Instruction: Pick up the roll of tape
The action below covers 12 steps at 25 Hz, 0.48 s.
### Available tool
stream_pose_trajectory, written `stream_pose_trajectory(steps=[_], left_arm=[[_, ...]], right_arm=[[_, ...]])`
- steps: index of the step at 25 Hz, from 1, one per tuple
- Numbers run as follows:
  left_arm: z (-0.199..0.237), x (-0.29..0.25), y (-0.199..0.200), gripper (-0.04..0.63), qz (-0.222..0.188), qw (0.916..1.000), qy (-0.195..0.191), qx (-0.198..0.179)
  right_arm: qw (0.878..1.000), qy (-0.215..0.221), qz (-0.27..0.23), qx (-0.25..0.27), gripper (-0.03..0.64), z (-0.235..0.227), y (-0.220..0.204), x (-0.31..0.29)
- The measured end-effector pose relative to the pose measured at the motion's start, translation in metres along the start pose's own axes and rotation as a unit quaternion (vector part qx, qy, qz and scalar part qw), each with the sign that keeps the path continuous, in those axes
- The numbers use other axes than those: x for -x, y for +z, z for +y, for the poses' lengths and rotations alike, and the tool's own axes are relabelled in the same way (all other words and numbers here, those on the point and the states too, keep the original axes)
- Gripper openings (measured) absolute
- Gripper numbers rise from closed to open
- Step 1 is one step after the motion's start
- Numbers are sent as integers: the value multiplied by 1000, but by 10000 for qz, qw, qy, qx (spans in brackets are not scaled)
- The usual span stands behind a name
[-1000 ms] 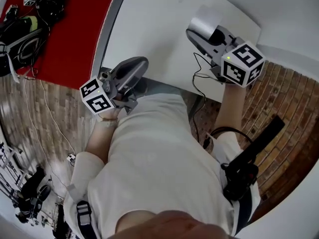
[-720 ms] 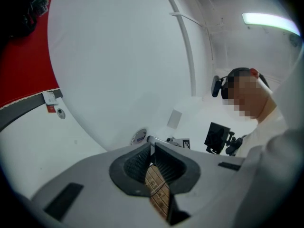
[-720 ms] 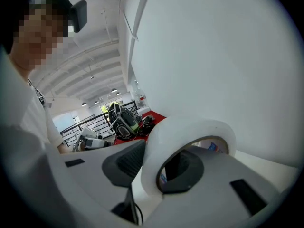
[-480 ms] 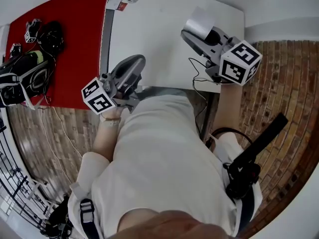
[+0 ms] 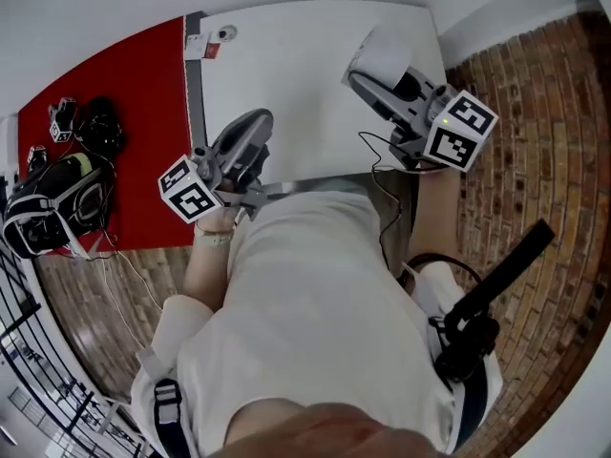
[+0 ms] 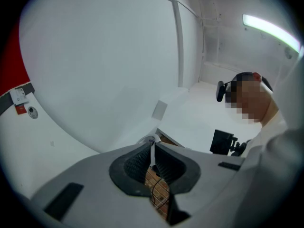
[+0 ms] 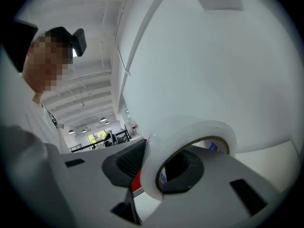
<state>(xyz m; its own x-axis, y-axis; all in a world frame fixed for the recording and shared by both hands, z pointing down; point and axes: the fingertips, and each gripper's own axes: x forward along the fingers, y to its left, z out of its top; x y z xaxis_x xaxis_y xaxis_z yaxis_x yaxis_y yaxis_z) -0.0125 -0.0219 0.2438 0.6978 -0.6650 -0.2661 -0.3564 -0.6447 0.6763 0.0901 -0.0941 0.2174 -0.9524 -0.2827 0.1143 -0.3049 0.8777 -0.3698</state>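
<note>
We can read no text. The small red and white label (image 5: 198, 46) on the grey strip (image 5: 194, 93) and the blue print (image 7: 212, 147) inside the roll of tape (image 7: 190, 129) are too blurred.

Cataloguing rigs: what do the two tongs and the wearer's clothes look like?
The left tongs and right tongs are grey shells, dark ribbed pads, each with a white cube bearing black square markers. A thin black cable hangs by the right one. White shirt.

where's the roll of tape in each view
Head view: roll of tape upper right, at the right gripper tip.
Left gripper view: not clearly in it.
Right gripper view: lower centre, clamped between the jaws.
Shared landmark: the red surface.
</note>
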Motion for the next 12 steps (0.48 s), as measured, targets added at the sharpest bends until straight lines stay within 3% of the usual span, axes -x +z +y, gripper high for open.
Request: stream_pose_trajectory(steps=[12], left_arm=[[6, -22, 6, 11, 406, 9979, -488, 134]], right_arm=[[9951, -164, -832, -517, 115, -1, 9, 27]])
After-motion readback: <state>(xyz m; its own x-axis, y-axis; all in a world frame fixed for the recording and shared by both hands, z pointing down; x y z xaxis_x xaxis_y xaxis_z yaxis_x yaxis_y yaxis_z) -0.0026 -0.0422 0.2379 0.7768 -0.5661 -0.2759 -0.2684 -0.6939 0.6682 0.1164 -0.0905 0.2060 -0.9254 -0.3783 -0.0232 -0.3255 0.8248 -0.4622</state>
